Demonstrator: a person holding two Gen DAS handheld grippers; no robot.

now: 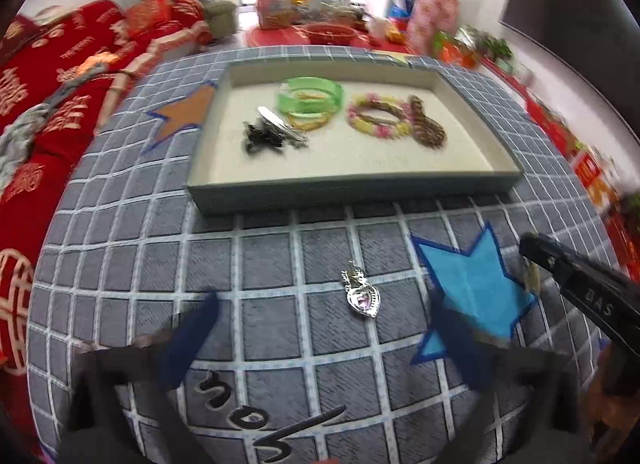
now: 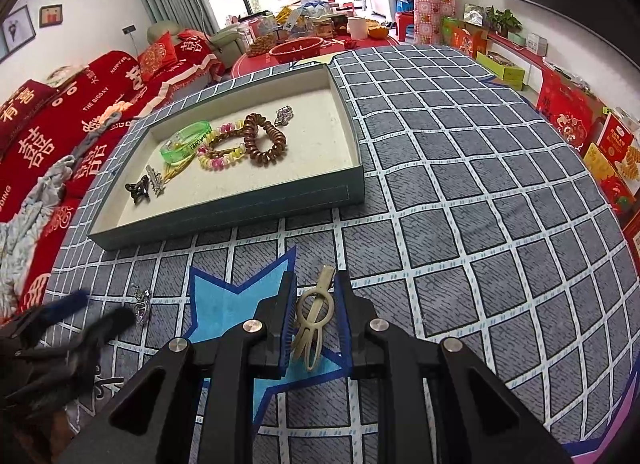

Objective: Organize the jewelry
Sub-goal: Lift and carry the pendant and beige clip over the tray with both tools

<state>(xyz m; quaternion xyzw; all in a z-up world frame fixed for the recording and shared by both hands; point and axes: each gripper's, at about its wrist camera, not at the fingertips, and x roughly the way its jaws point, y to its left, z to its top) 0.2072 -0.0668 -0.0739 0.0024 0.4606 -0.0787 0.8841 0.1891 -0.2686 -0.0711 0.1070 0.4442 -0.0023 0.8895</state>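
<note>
Mid-sort, judging by the filled tray [image 2: 352, 188]. Right gripper [image 2: 314, 320] clenched on a cream clip [image 2: 316, 312], near the tray's front wall. Left gripper [image 1: 320, 328] released, astride a silver pendant [image 1: 362, 296] before the tray. Next, likely: carrying clip into tray.

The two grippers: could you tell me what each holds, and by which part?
The right gripper clamps the cream hair clip across its looped middle; the left gripper is open, holding nothing.

The right gripper [image 2: 315, 316] is black, with blue-padded fingers [image 2: 286, 316] and silver screws.
</note>
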